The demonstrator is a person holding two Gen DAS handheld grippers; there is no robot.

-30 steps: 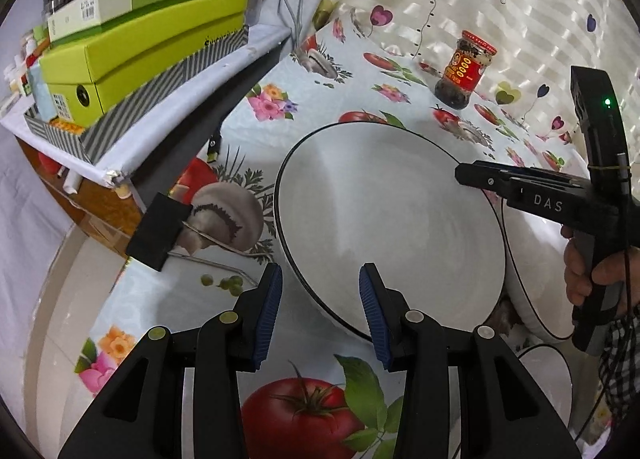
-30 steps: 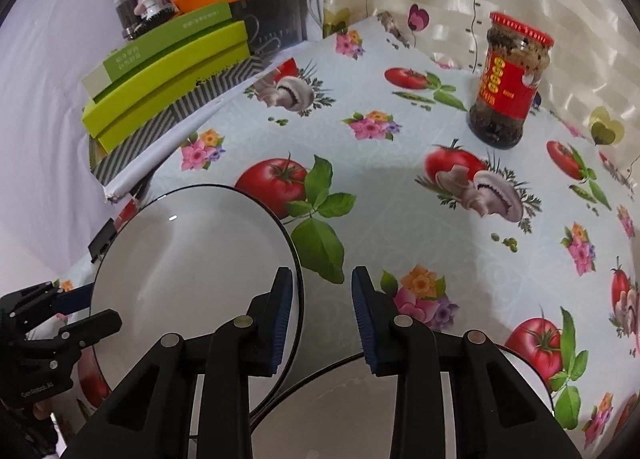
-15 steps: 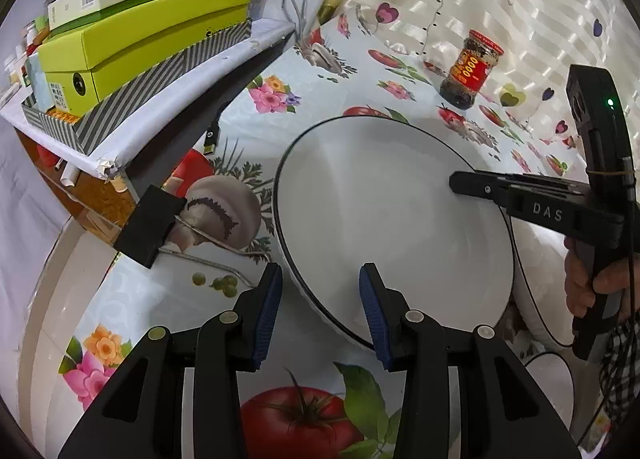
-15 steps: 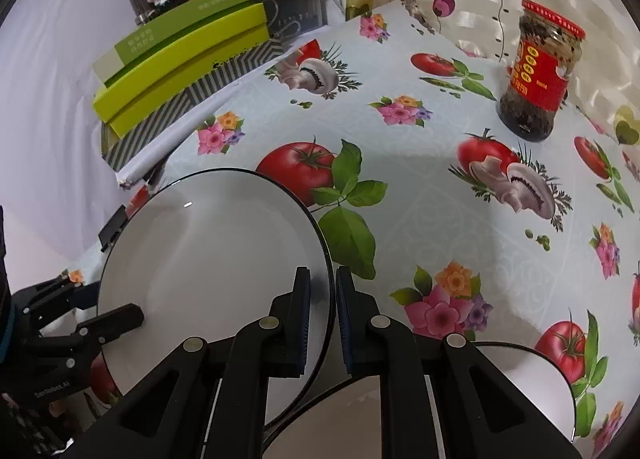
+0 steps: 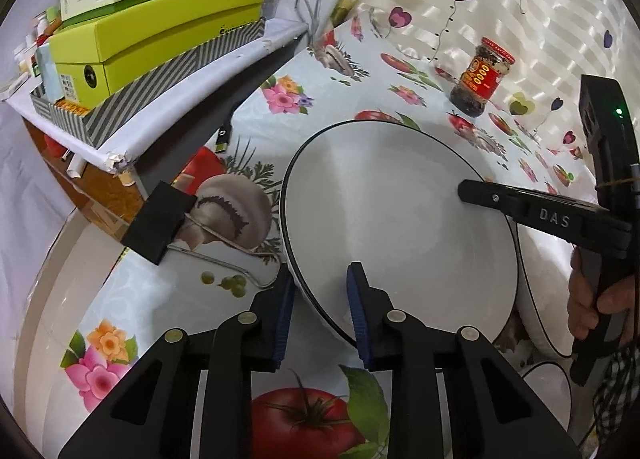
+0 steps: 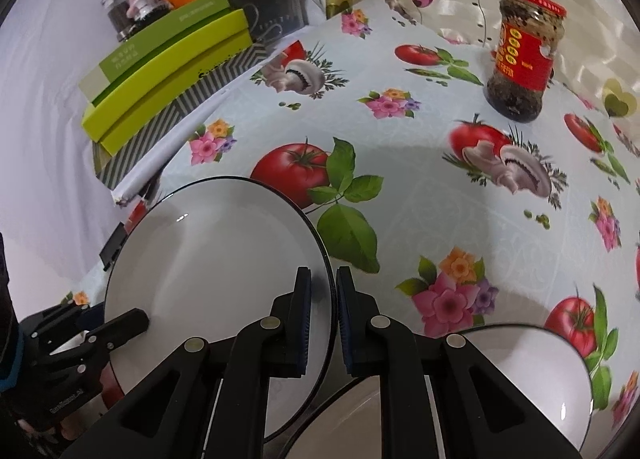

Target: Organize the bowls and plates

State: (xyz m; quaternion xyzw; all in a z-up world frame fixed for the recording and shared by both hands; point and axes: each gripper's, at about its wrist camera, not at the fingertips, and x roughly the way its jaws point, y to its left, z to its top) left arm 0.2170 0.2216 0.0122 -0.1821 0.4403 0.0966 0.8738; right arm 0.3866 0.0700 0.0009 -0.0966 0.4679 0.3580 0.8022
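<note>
A large white plate with a black rim (image 5: 392, 211) lies on the patterned tablecloth. My left gripper (image 5: 320, 299) straddles its near rim and its jaws are closing, the blue pads still a little apart from the plate. My right gripper (image 6: 323, 299) is shut on the opposite rim of the same plate (image 6: 216, 259). In the left wrist view the right gripper (image 5: 466, 192) reaches in from the right, held by a hand. In the right wrist view, the left gripper's upper finger (image 6: 128, 321) lies over the plate's far edge. More white dishes (image 6: 524, 379) sit beside the plate.
A red-labelled jar (image 6: 522, 59) stands at the back by the curtain. Stacked green boxes (image 5: 160, 31) rest on a striped box on a shelf at the left. A black clip on a wire (image 5: 158, 229) lies by the plate. The table edge is near the left gripper.
My right gripper's jaws have shut on the plate's rim. My left gripper's jaws have narrowed around the near rim. Both hands stayed about where they were.
</note>
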